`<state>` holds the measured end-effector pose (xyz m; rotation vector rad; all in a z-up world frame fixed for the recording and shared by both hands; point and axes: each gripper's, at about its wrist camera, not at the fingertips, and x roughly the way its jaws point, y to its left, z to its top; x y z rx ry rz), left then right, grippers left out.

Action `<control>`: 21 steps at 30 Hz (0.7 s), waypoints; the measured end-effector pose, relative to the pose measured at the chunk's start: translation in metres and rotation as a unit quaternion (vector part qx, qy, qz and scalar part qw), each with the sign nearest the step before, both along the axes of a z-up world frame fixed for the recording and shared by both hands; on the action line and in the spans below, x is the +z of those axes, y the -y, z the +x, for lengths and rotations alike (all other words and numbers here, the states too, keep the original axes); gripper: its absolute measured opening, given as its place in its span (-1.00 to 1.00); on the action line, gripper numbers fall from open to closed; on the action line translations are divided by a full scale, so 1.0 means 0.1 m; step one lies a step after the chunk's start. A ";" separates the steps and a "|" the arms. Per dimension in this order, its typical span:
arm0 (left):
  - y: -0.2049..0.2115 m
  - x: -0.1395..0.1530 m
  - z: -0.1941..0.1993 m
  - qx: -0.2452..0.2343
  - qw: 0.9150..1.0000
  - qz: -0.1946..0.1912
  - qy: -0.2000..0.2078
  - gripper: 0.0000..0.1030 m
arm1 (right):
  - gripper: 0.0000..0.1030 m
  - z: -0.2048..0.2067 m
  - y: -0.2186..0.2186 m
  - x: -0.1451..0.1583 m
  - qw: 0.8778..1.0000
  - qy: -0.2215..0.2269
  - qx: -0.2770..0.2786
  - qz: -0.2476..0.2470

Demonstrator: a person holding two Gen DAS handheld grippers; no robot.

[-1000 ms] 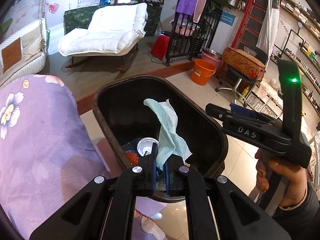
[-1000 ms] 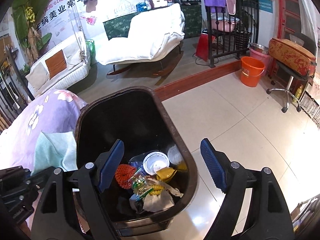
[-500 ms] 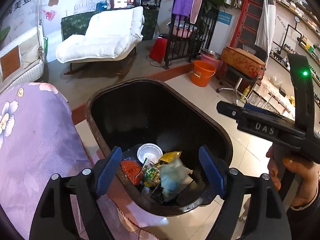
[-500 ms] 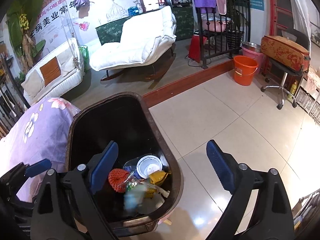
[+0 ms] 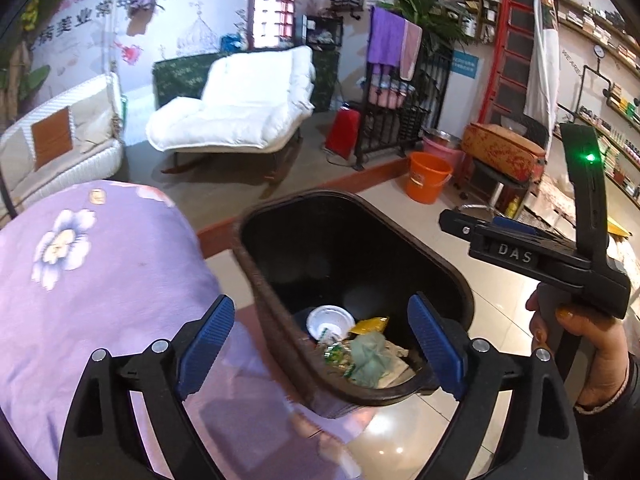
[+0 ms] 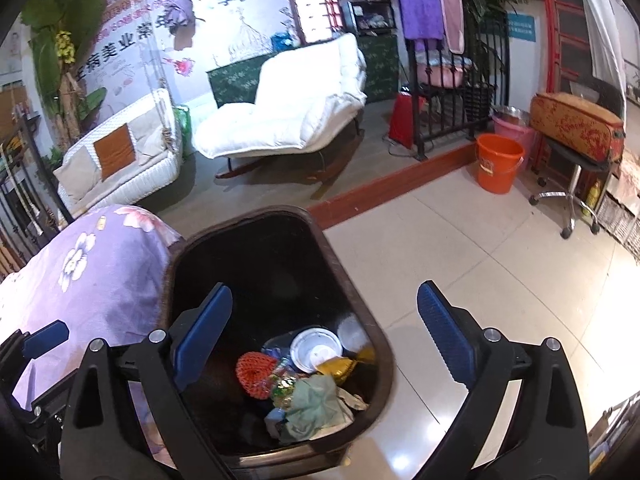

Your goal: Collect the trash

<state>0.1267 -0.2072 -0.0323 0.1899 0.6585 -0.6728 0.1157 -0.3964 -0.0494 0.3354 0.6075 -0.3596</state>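
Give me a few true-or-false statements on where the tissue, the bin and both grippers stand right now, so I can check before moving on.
1. The left gripper is clamped on the green tissue. False: its jaws are wide apart and hold nothing.
2. The green tissue lies crumpled inside the black trash bin on top of other trash. True.
3. The right gripper is open and empty. True.
4. The trash bin lies tipped over on the floor. False: it stands upright, with its mouth facing up.
5. A white round lid lies in the bin beside an orange mesh piece. True.
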 end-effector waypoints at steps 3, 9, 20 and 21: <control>-0.17 0.05 -0.04 0.024 1.000 -0.005 0.015 0.73 | 0.81 -0.02 -0.17 0.11 1.000 0.017 0.017 -0.017; -0.64 0.16 -0.13 0.085 0.995 -0.015 0.044 0.75 | 0.86 -0.09 -0.57 0.37 0.995 0.068 0.057 -0.035; -1.45 0.29 -0.41 0.207 0.975 -0.030 0.077 0.90 | 0.90 -0.24 -1.48 0.66 0.976 0.134 0.154 -0.073; -1.50 0.31 -0.44 0.216 0.972 -0.030 0.082 0.90 | 0.90 -0.27 -1.57 0.67 0.974 0.138 0.162 -0.074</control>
